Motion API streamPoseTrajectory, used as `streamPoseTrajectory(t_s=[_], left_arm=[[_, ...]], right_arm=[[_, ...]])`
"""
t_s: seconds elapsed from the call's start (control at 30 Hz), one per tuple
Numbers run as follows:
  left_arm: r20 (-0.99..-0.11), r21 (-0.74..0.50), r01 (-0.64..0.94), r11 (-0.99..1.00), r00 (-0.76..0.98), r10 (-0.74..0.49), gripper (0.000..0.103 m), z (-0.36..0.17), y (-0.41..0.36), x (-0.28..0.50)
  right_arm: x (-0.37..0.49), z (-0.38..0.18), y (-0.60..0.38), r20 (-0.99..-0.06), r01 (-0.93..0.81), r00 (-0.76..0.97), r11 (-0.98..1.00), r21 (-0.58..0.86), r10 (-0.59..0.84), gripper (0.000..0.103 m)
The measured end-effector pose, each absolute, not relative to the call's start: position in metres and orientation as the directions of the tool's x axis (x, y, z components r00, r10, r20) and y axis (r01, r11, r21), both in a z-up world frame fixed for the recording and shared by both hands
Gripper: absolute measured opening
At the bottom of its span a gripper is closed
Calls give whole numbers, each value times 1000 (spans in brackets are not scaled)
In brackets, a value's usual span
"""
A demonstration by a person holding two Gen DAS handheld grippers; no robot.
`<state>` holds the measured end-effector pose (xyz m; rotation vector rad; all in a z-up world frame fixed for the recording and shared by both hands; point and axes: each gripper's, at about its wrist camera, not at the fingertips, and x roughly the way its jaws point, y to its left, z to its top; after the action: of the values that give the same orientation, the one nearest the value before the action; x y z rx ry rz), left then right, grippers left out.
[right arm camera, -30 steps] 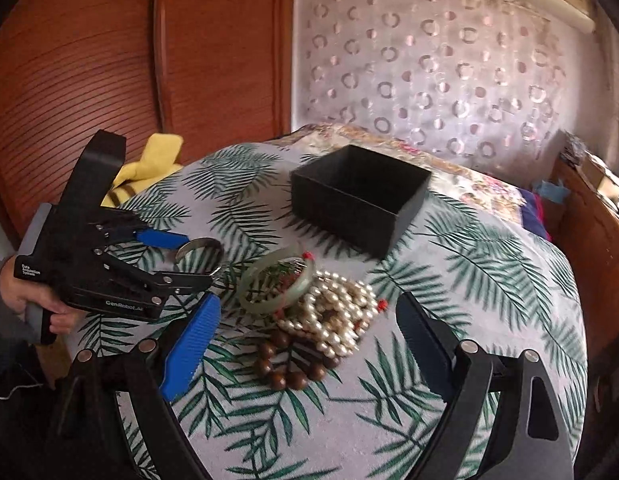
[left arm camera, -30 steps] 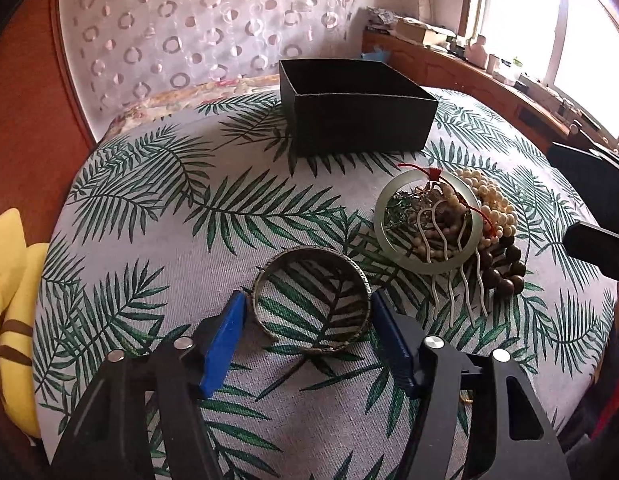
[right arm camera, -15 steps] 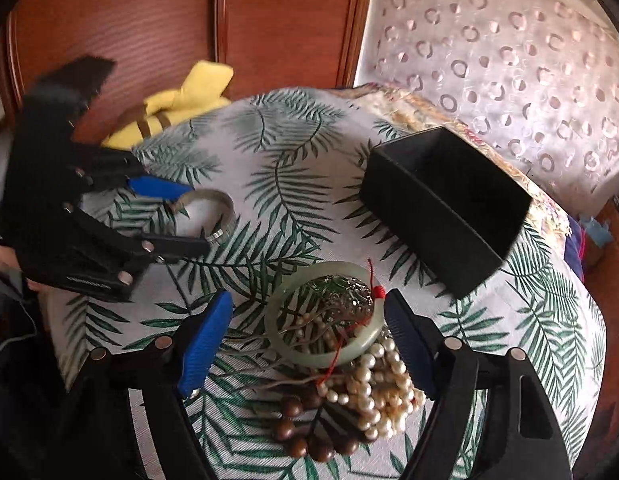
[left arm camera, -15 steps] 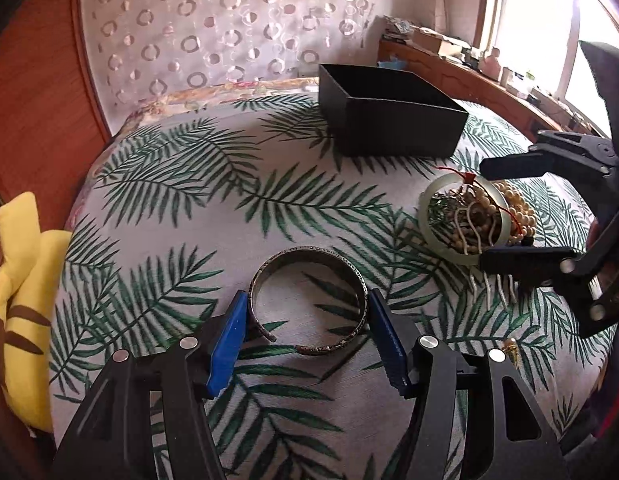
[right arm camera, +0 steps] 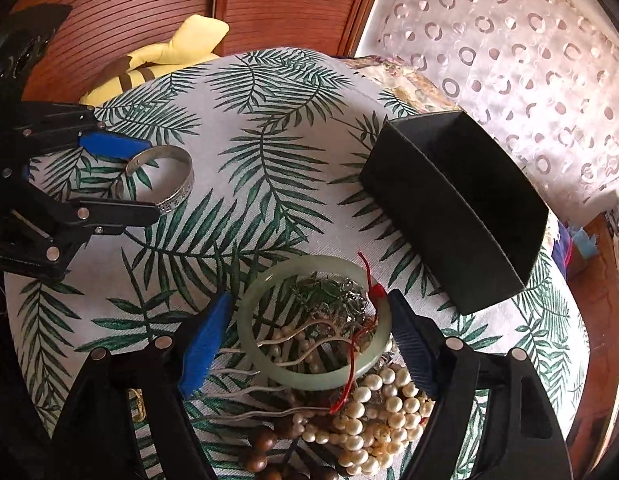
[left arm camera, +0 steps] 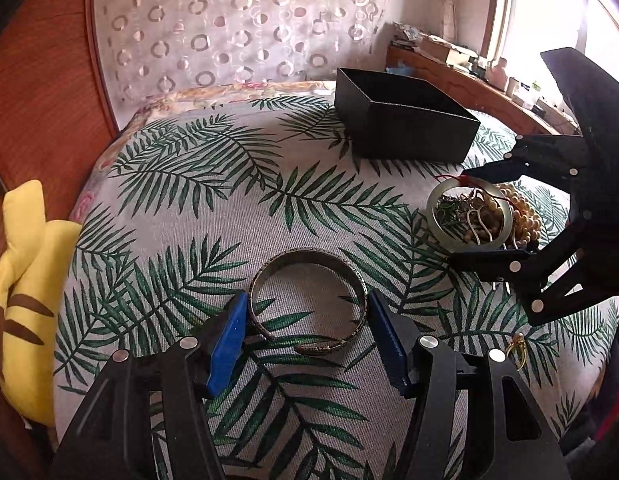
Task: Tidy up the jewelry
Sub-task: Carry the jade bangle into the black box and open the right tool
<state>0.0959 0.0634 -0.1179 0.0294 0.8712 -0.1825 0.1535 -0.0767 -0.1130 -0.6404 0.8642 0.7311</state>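
A silver cuff bracelet [left arm camera: 309, 300] lies on the palm-leaf tablecloth between the open jaws of my left gripper [left arm camera: 307, 330]; it also shows in the right wrist view [right arm camera: 165, 184]. A pale green jade bangle [right arm camera: 313, 324] rests on a heap of pearls [right arm camera: 373, 420], brown wooden beads [right arm camera: 265, 452] and a metal hair comb. My right gripper [right arm camera: 309, 340] is open with its jaws on either side of the bangle, which also shows in the left wrist view [left arm camera: 467, 216]. An empty black box [left arm camera: 405, 120] stands at the back.
A yellow plush toy [left arm camera: 25, 292] lies off the table's left edge. A small gold item [left arm camera: 517, 348] lies near the right edge. Wooden cabinets and a cluttered windowsill stand behind the round table [left arm camera: 189, 200].
My right gripper has come down and forward until its jaws flank the jade bangle. My left gripper has closed in a little around the silver cuff.
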Motion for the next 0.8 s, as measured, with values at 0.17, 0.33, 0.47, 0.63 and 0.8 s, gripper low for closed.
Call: streamPoseTrajectory(t_s=[0.17, 0.33, 0.47, 0.63, 0.8], left_arm=[[-757, -48, 170, 984, 637, -147, 57, -117, 65, 94], [-735, -58, 172, 983, 659, -159, 57, -104, 63, 96], [-717, -53, 184, 982, 677, -165, 57, -93, 58, 100], [-695, -52, 198, 979, 696, -178, 57, -80, 52, 112], [-671, -41, 215, 976, 718, -187, 57, -66, 43, 126]], right_arm=[[151, -111, -79, -832, -781, 459, 587, -212, 310, 74], [154, -88, -95, -784, -760, 493, 626, -176, 378, 74], [163, -65, -108, -738, -734, 537, 658, -169, 409, 74], [191, -44, -125, -691, -697, 587, 698, -166, 421, 74], [230, -38, -130, -686, -672, 595, 728, -138, 419, 74]])
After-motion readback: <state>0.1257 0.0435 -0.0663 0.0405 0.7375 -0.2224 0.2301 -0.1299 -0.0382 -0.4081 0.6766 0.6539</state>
